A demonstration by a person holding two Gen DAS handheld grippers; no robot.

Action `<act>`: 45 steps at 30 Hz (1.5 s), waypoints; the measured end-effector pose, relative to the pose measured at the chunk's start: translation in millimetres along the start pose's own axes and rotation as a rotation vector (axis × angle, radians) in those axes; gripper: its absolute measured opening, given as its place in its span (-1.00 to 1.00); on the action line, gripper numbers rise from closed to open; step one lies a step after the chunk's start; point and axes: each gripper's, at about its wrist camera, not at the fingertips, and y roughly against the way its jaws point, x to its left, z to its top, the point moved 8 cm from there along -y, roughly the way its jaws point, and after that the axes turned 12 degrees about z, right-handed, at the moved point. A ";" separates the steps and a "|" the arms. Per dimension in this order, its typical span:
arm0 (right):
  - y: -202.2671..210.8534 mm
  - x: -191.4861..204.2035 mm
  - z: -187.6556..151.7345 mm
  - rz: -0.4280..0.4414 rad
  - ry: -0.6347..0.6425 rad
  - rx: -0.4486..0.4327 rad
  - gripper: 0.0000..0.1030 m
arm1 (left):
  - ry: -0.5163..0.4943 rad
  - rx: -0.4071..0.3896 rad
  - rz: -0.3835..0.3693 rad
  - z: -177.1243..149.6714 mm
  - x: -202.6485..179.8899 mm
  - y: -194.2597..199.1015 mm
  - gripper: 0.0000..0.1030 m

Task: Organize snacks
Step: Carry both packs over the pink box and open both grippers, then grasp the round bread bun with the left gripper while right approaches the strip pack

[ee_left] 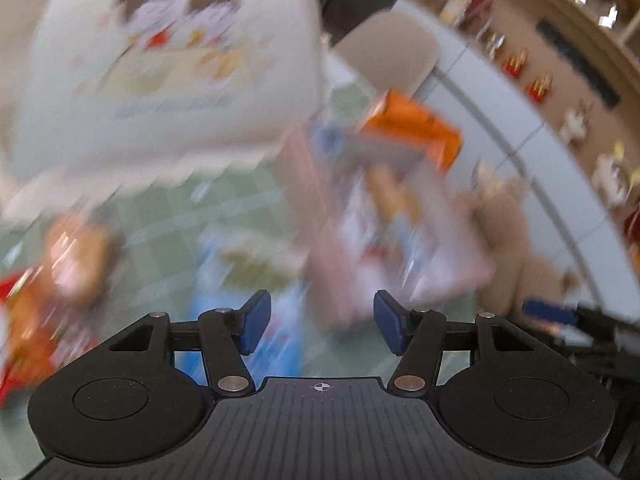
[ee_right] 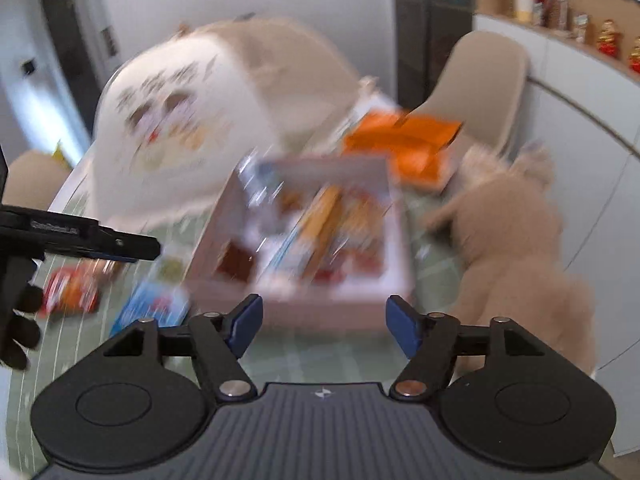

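- The left gripper [ee_left: 320, 322] has its jaws released, with nothing between them
- The right gripper [ee_right: 324, 326] also has its jaws released and empty
- The pink box [ee_right: 304, 232] of snacks stands on the green bench [ee_right: 320, 356], in front of both grippers
- Left of the pink box lie a blue packet [ee_right: 154, 306] and a red packet [ee_right: 70, 290]
- Behind the pink box is an orange bag [ee_right: 404, 140]; the white bag [ee_right: 176, 128] stands to its left
- Both views are blurred

A tan plush bear [ee_right: 516, 236] sits at three o'clock against the green checked surface [ee_right: 328, 360]. Behind it at one o'clock stands a beige chair [ee_right: 480, 76]. Small figurines [ee_right: 606, 36] line a shelf at two o'clock.
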 end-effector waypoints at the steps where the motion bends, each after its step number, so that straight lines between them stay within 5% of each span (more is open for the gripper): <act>1: -4.8 8.9 -12.6 0.017 0.001 0.020 0.35 | -0.008 0.010 0.033 -15.6 10.1 4.7 0.20; 8: -23.7 74.7 -94.3 0.093 -0.063 0.136 0.35 | -0.030 0.012 0.127 -95.6 71.8 38.5 0.20; 15: -27.4 139.5 -148.4 0.064 -0.051 0.205 0.44 | -0.021 -0.036 0.192 -138.4 125.2 96.1 0.20; 21: -23.6 161.1 -176.7 -0.037 -0.091 0.233 0.53 | 0.048 -0.100 0.165 -178.2 108.1 103.2 0.20; 27: -33.6 175.1 -176.2 -0.059 -0.095 0.220 0.55 | 0.078 -0.069 0.109 -206.5 92.0 93.6 0.20; 37: -72.3 196.9 -142.3 0.124 0.267 0.249 0.57 | 0.063 -0.163 0.107 -128.4 80.5 104.1 0.20; 45: -54.7 120.0 -126.8 0.126 0.307 0.230 0.70 | -0.031 -0.171 0.227 -30.1 35.4 28.2 0.20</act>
